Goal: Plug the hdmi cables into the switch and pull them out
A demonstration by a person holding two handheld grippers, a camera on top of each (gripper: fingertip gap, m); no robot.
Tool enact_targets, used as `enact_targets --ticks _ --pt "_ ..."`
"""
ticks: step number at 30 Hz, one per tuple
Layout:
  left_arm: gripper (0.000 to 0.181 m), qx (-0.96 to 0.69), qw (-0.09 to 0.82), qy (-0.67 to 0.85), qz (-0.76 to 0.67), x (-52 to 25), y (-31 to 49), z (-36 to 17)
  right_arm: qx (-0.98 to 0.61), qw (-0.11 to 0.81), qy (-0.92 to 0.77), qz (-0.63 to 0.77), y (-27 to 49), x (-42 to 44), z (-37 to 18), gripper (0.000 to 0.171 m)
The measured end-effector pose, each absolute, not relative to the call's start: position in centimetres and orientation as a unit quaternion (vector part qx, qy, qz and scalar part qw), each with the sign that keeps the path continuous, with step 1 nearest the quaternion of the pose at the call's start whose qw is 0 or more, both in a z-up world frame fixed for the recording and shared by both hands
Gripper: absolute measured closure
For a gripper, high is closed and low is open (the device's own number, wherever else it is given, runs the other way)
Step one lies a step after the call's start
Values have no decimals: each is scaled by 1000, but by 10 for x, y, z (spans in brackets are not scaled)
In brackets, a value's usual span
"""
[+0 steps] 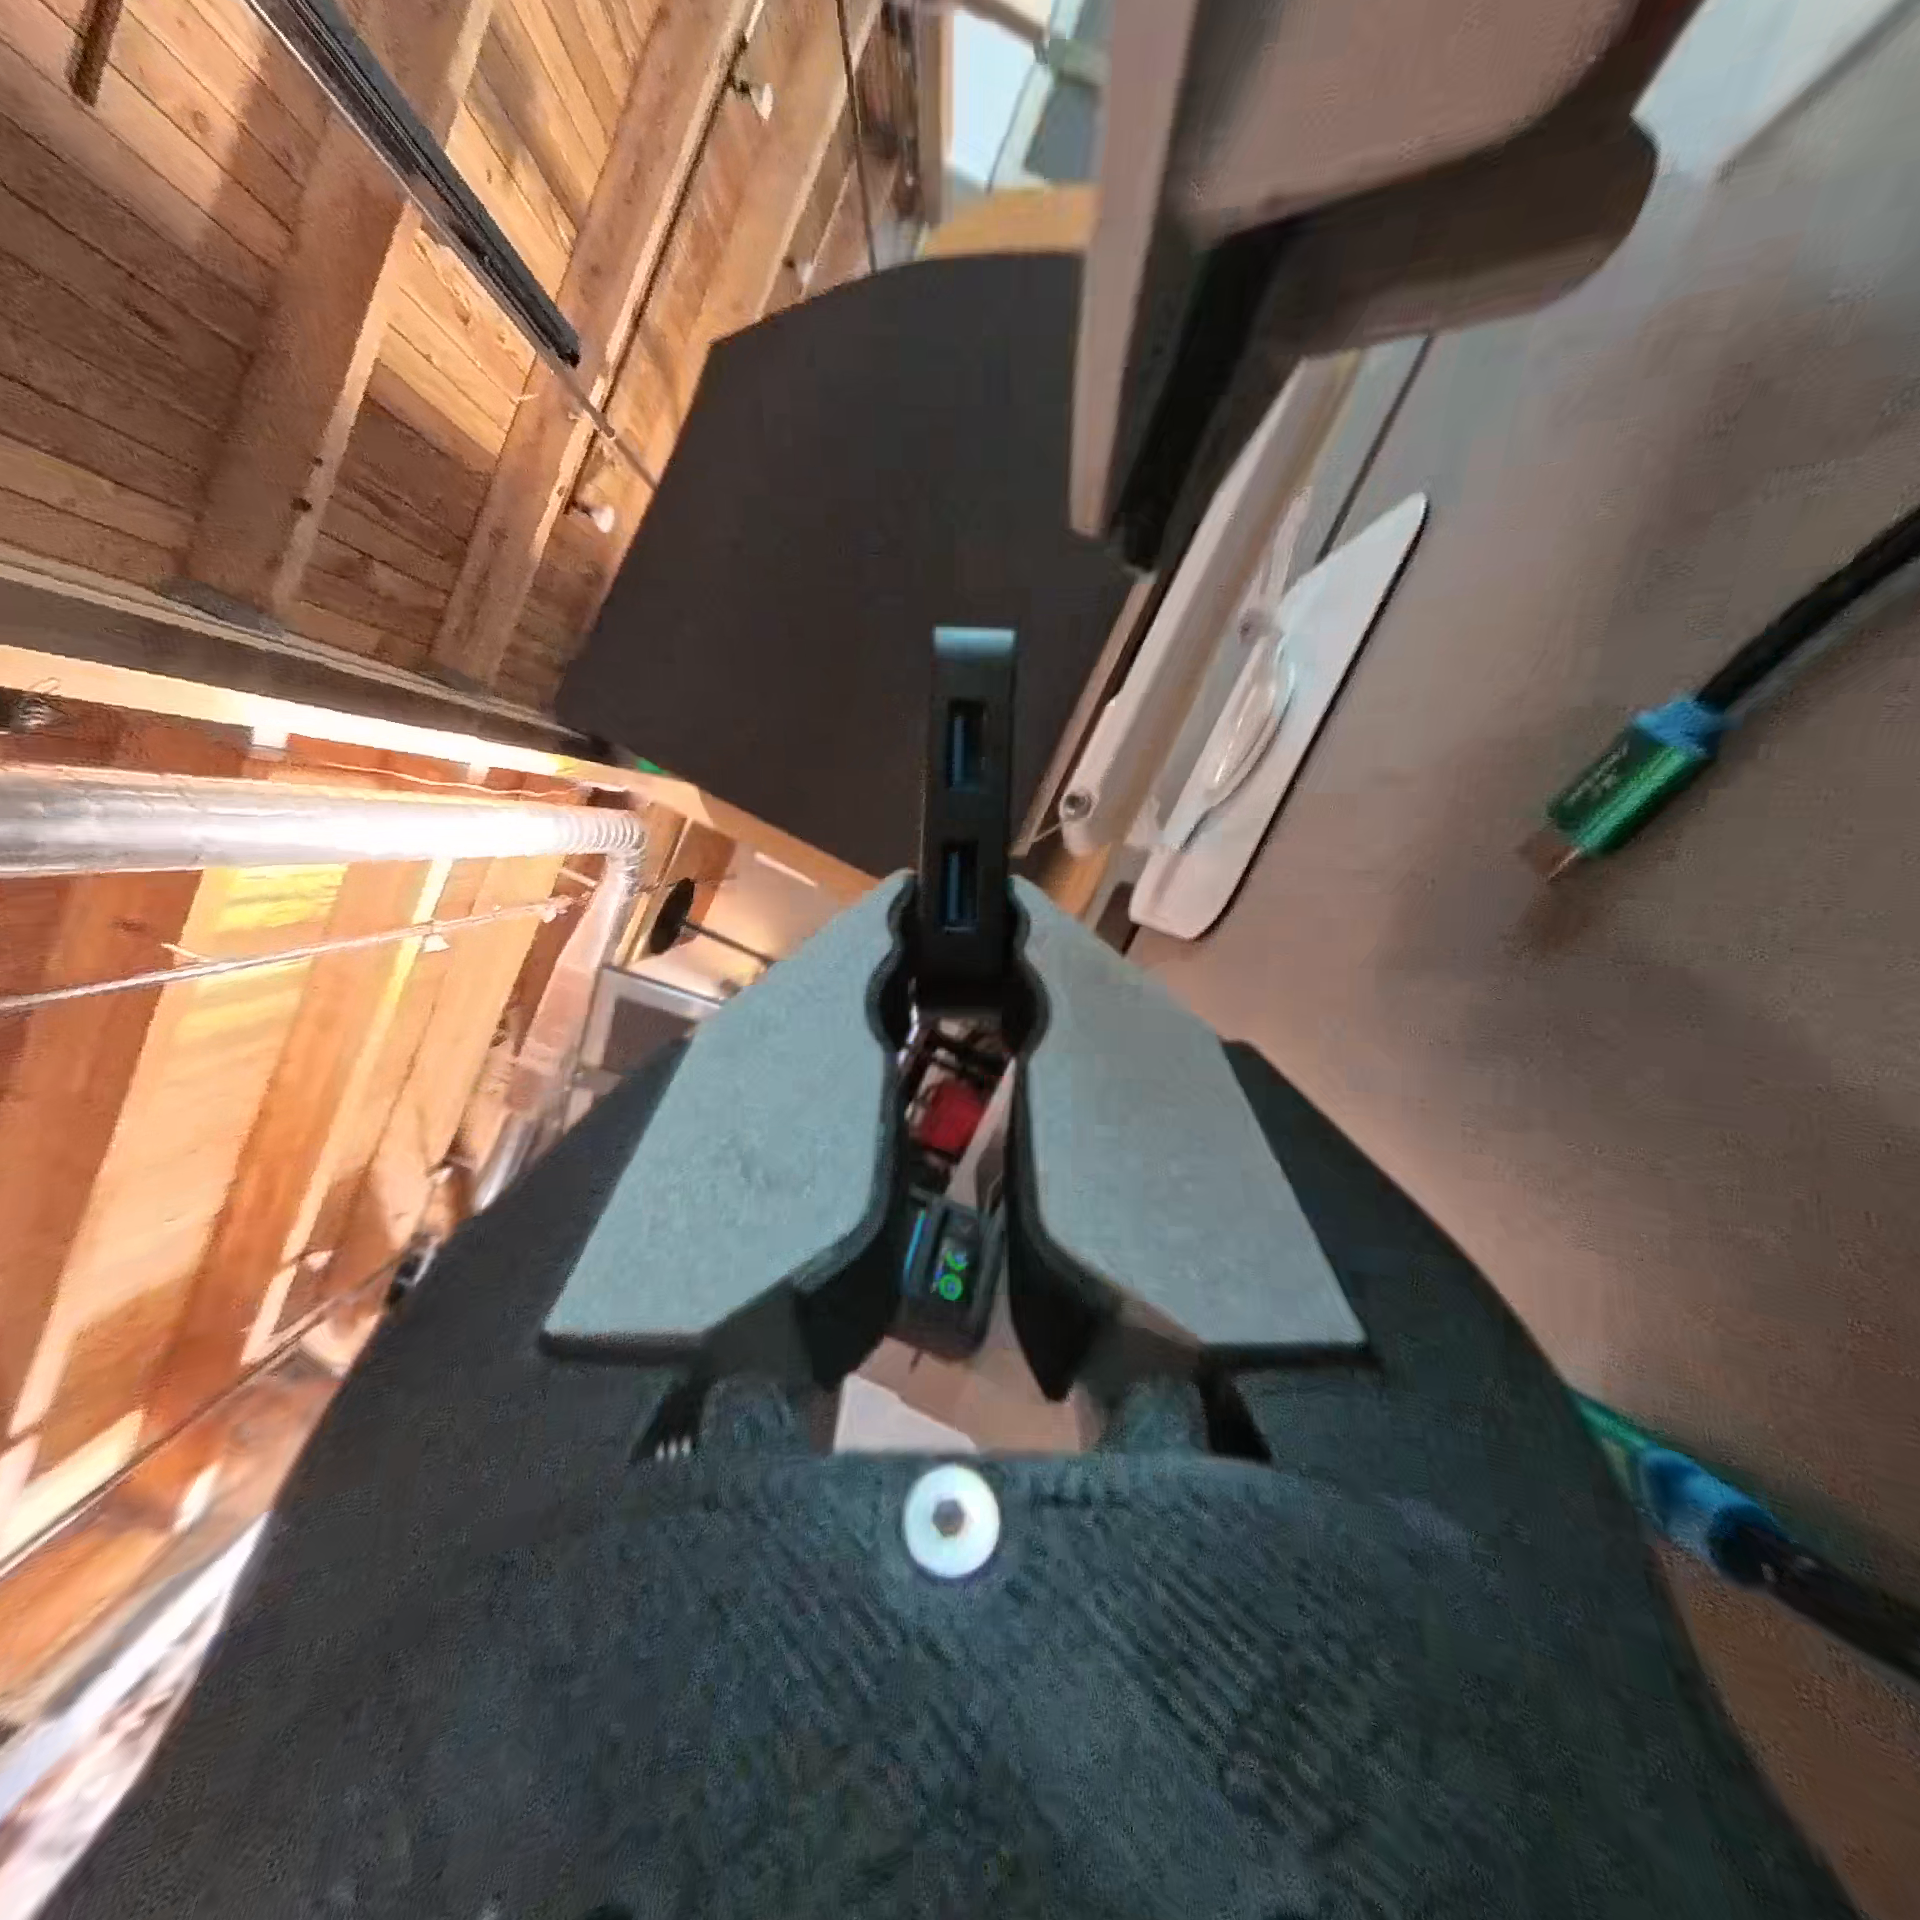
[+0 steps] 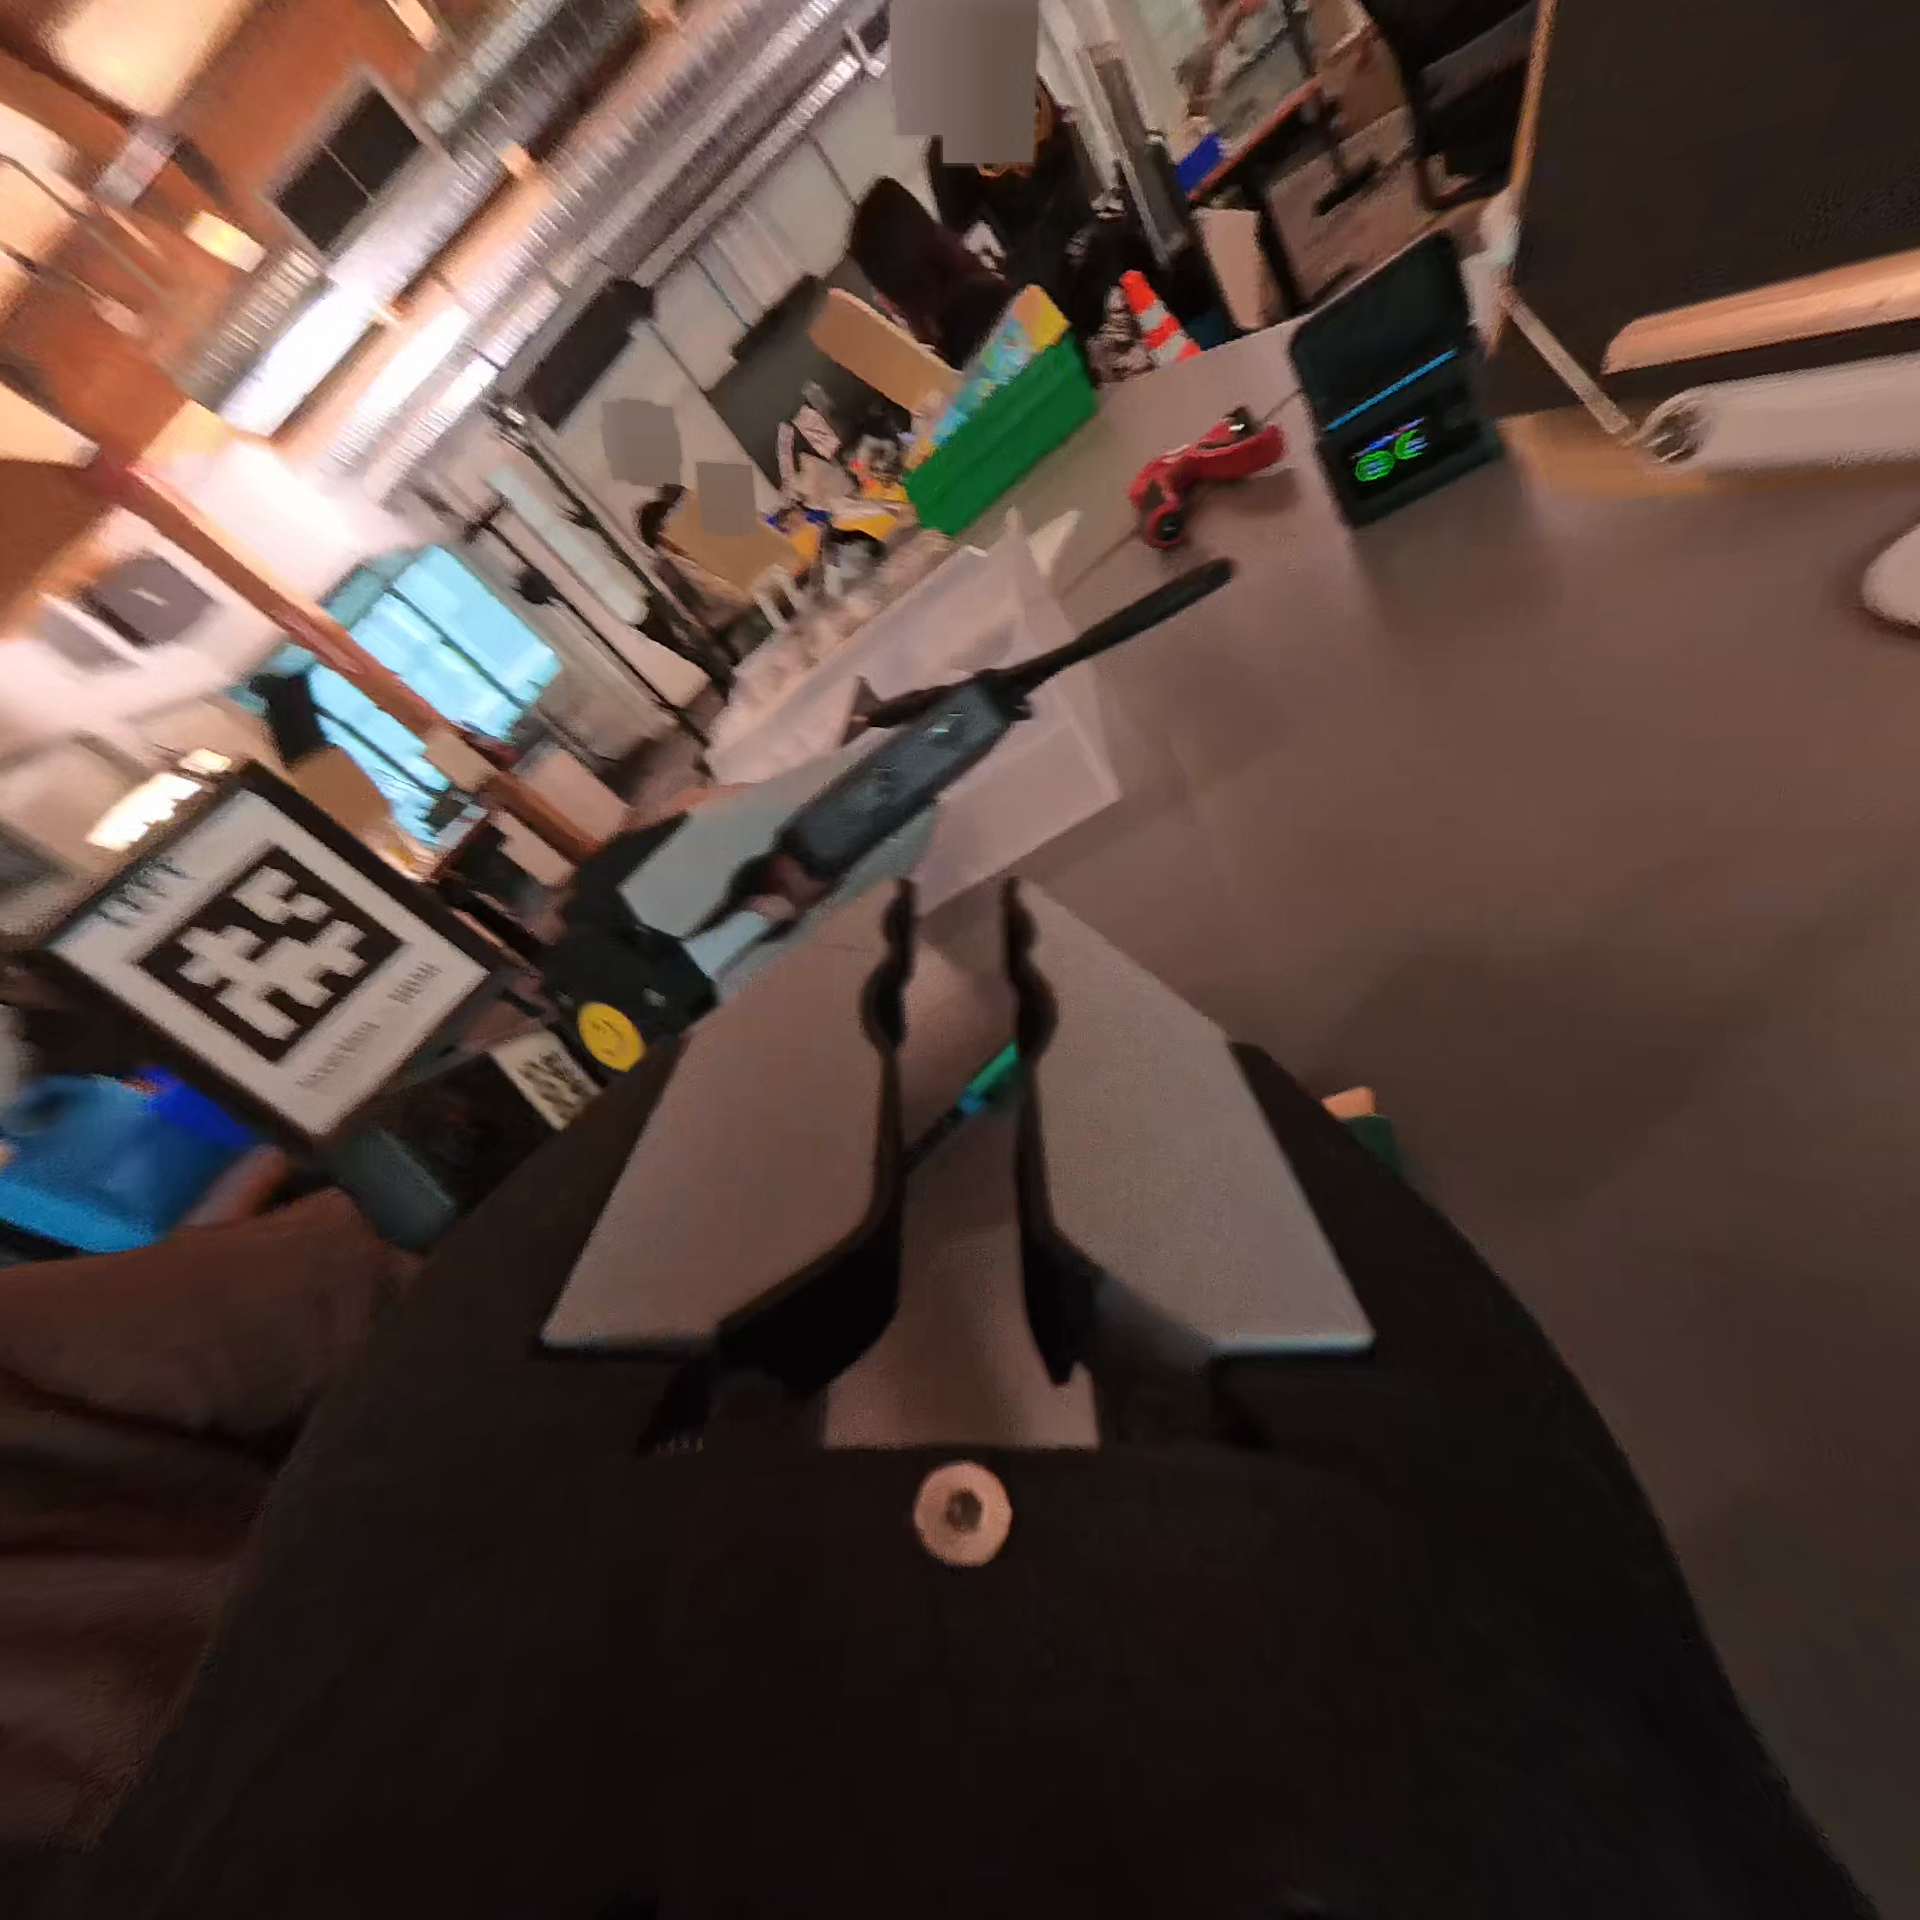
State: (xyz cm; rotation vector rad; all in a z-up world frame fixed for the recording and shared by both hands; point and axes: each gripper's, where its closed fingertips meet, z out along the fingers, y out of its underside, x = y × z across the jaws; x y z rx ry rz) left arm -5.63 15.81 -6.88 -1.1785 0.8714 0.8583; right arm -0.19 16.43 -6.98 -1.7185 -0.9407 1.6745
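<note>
My left gripper [image 1: 961,894] is shut on a black switch [image 1: 966,790] with two blue ports on its visible edge, and holds it tilted in the air above the table. The right wrist view shows the same switch [image 2: 894,769] in the left gripper [image 2: 769,883], with a black lead [image 2: 1143,613] at its far end. An HDMI cable with a green plug and blue band [image 1: 1621,790] lies on the brown table at the right. A second such cable [image 1: 1704,1517] shows at the lower right. My right gripper [image 2: 956,899] is open and empty, just right of the switch; a teal-banded cable [image 2: 987,1081] shows below its fingers.
A white pad with clear wrap [image 1: 1288,675] lies on the table [image 1: 1558,1091]. A black case with a lit display [image 2: 1392,416], a red tool [image 2: 1205,468], a green crate [image 2: 997,436] and a white box [image 2: 977,707] stand farther off. People stand in the background.
</note>
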Motion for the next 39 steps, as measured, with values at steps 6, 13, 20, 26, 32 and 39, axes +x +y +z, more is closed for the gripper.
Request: enact_targets --ticks 6,13,20,26,32,39 --pt "170 -498 683 442 301 -41 140 -79 -612 263 -437 605 138 -10 -73 129" --pt "169 -502 715 423 242 -44 133 -69 -589 260 -478 598 130 -6 -68 119" --pt "170 -518 730 437 85 -32 116 -72 -518 426 -611 420 124 11 -65 122" --pt "170 -507 707 493 5 -9 100 -87 -460 507 -644 340 113 14 -69 133" --pt "170 -525 687 502 -11 -6 99 -97 -451 492 -691 277 109 10 -96 168" --pt "170 -515 681 519 -20 2 94 -101 -453 502 -705 215 118 12 -109 136"
